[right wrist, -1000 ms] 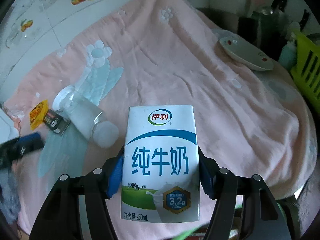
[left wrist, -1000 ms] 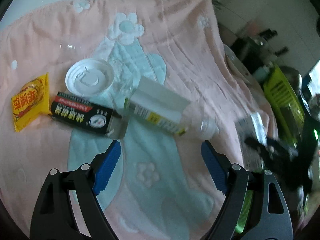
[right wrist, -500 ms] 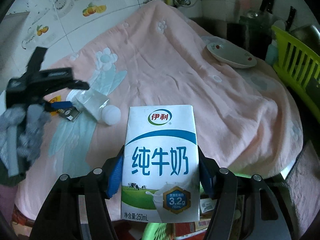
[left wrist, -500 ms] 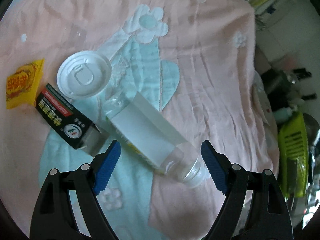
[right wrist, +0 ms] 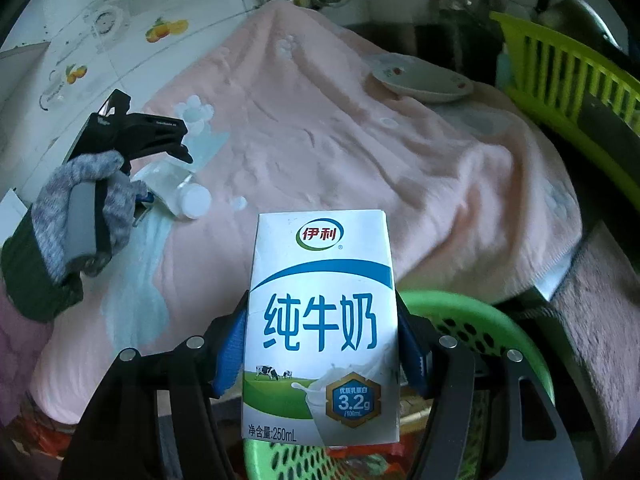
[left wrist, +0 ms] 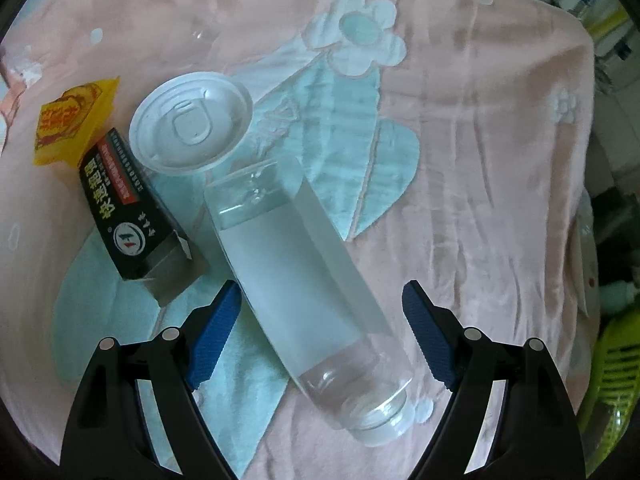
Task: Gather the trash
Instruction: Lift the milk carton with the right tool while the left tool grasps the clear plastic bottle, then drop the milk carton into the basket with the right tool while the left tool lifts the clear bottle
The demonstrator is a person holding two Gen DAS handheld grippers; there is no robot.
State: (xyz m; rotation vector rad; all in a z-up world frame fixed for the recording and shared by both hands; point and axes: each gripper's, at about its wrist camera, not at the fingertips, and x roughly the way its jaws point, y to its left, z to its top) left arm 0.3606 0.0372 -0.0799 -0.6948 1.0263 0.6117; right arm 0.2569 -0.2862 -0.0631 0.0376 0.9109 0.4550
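Note:
My left gripper (left wrist: pixel 320 336) is open, its blue pads either side of a clear plastic bottle (left wrist: pixel 296 280) with a white label that lies on the pink towel (left wrist: pixel 460 168). Beside the bottle lie a black carton (left wrist: pixel 132 216), a white plastic lid (left wrist: pixel 192 128) and a yellow sachet (left wrist: pixel 72 120). My right gripper (right wrist: pixel 322 344) is shut on a white and blue milk carton (right wrist: pixel 322 320), held above a green perforated basket (right wrist: pixel 472 324) below the towel's edge. The left gripper (right wrist: pixel 132 136) and the bottle (right wrist: pixel 180 192) also show in the right wrist view.
A white plate (right wrist: pixel 420 80) sits at the towel's far right. A lime-green dish rack (right wrist: pixel 568 80) stands behind it, with dark kitchen items beyond. A tiled wall (right wrist: pixel 120 28) with fruit stickers borders the far left side.
My left gripper has moved down and forward until the bottle lies between its open pads. My right gripper has carried the milk carton back off the towel to above the green basket.

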